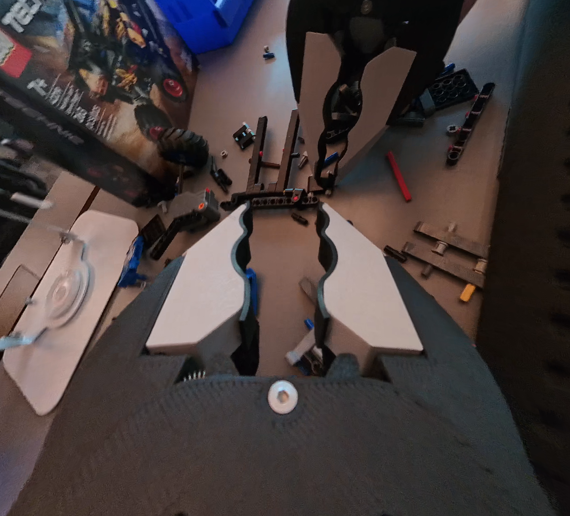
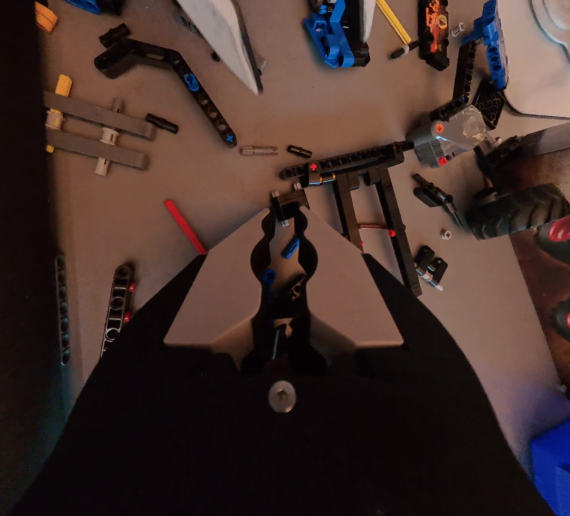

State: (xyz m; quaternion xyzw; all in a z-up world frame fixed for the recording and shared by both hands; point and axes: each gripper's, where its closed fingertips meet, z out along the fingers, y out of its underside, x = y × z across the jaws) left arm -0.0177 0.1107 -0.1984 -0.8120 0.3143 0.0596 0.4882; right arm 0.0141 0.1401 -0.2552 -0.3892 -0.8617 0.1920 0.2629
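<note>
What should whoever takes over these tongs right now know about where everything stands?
Left tongs: open and empty, tips just short of the black beam frame lying on the table.
Right tongs: shut on a small black connector, held at the frame's near end; whether the two are joined cannot be told.
Loose nearby: red axle beside the right tongs; grey motor and tyre past the frame's far end.

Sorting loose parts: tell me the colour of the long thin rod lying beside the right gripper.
Red; the rod shows best in the right wrist view.
</note>
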